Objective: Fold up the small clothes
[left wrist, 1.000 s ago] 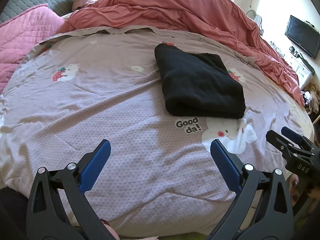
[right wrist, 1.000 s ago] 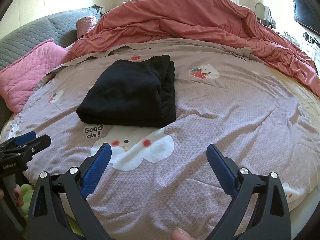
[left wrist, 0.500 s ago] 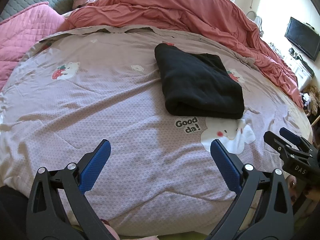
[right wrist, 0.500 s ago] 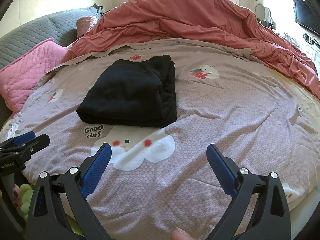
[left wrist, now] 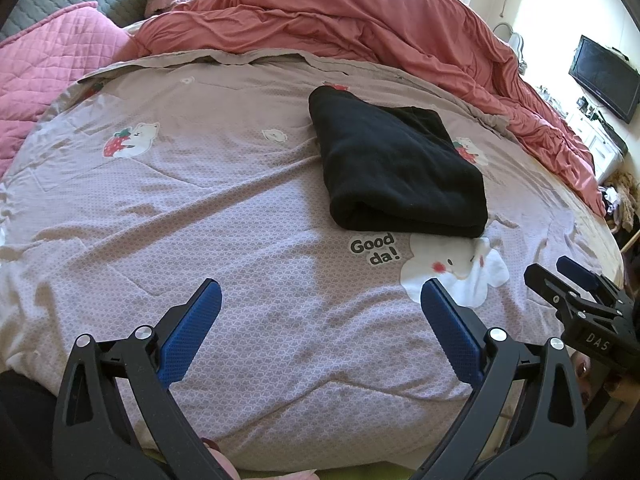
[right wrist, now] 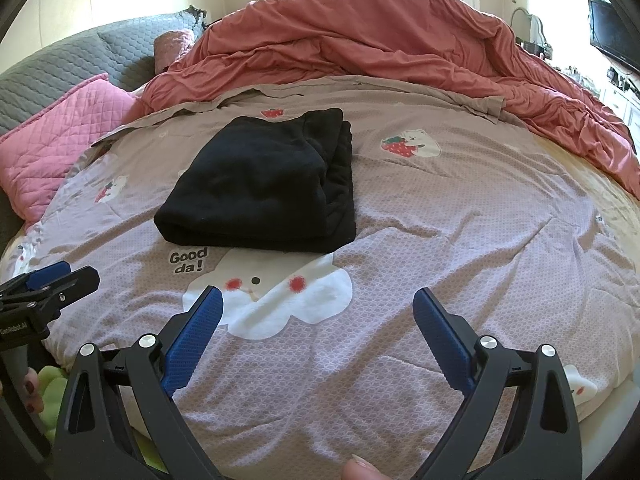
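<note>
A black garment (left wrist: 396, 168) lies folded into a thick rectangle on the lilac bedspread (left wrist: 224, 200), just beyond the "Good da!" print (left wrist: 374, 249). It also shows in the right wrist view (right wrist: 264, 180). My left gripper (left wrist: 320, 300) is open and empty, held over the bedspread near the bed's front edge, well short of the garment. My right gripper (right wrist: 318, 304) is open and empty above the white cloud print (right wrist: 272, 300). Each gripper appears at the edge of the other's view: the right one (left wrist: 580, 292), the left one (right wrist: 44, 284).
A rumpled coral duvet (left wrist: 360, 28) is heaped along the far side of the bed. A pink quilted pillow (left wrist: 48, 68) and a grey headboard (right wrist: 80, 56) stand at the left. A television (left wrist: 604, 76) hangs at the right. The bed's edge drops off just below the grippers.
Both grippers have stayed open and almost still; the views have shifted only slightly. The folded garment has not moved.
</note>
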Action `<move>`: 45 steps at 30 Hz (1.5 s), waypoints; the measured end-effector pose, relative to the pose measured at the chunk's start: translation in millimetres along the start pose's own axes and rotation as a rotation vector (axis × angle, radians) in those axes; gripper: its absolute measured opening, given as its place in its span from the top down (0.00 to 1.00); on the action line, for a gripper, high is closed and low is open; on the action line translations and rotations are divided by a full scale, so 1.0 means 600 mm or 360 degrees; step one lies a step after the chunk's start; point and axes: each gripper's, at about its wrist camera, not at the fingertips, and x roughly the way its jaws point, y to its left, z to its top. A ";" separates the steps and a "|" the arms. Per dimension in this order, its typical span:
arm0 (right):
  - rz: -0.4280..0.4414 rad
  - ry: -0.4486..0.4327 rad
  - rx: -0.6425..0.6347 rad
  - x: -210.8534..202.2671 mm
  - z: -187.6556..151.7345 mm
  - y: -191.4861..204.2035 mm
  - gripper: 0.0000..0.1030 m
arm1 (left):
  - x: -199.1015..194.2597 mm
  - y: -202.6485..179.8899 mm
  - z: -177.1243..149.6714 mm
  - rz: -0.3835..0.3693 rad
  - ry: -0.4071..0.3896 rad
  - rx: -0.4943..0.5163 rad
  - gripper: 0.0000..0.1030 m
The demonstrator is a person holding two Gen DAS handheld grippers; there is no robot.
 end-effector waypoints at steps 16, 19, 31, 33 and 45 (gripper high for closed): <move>-0.0009 0.0005 -0.0002 0.003 -0.002 -0.001 0.08 | -0.002 -0.004 -0.004 -0.0013 0.0006 -0.0003 0.09; -0.0010 0.0005 -0.0001 0.003 -0.002 -0.002 0.08 | -0.002 -0.003 -0.004 -0.0014 0.0007 -0.0005 0.09; -0.0127 0.0014 0.0144 0.001 -0.005 -0.038 0.08 | 0.004 0.009 -0.002 -0.0043 0.0037 -0.0028 0.09; -0.0184 -0.0009 0.0269 -0.006 -0.006 -0.067 0.08 | 0.006 0.028 0.005 -0.0026 0.0038 -0.0049 0.09; -0.1248 -0.0067 0.0987 -0.122 -0.117 -0.412 0.05 | -0.010 0.413 0.093 0.0441 -0.0036 -0.0659 0.09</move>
